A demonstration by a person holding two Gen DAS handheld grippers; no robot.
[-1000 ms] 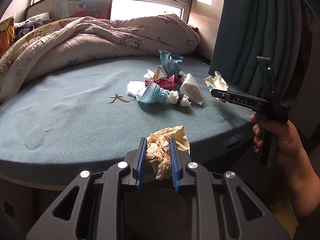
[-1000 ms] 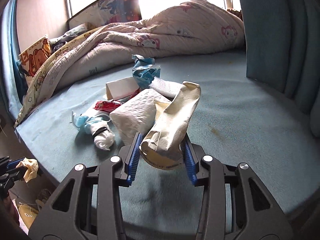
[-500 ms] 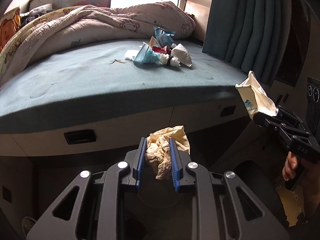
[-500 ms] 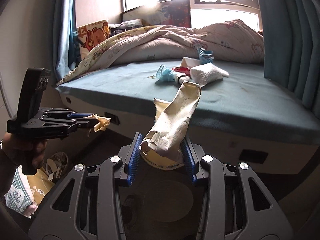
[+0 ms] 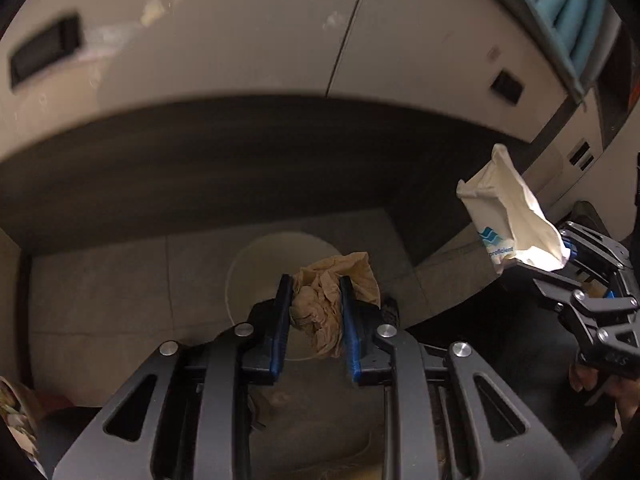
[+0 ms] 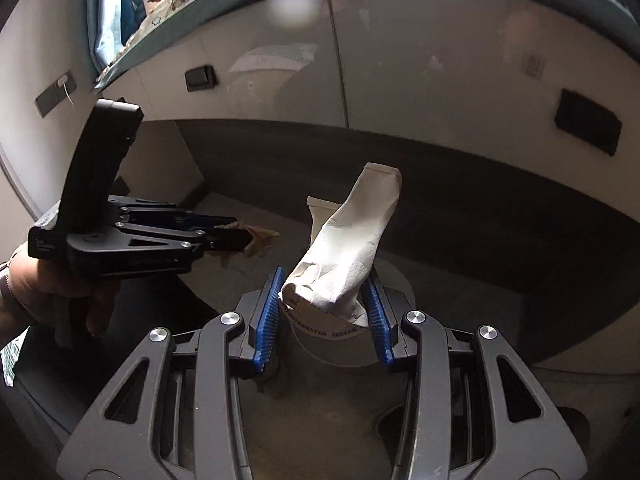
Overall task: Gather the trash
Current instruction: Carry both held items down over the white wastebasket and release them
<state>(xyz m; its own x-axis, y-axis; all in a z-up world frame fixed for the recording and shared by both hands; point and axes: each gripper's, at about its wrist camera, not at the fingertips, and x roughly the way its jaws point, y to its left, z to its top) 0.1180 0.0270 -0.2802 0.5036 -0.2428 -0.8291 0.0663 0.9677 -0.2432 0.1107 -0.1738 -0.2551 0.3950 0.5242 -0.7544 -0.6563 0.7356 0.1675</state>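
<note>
Both grippers now lower, left gripper [image 5: 314,308] clamping brown crumpled tissue [image 5: 332,300], right gripper [image 6: 324,308] clamping white crushed carton [image 6: 348,256]

Left claw [image 5: 314,312] at near centre, crumpled napkin [image 5: 332,304] between its fingers. Round bin [image 5: 248,276] on the floor directly beyond and below the napkin. Right claw [image 5: 560,256] to the right, flattened paper cup [image 5: 508,220] clamped in it, tilted up and left. Bed base [image 5: 240,40] stands behind both, its dark recess just above the floor.
</note>
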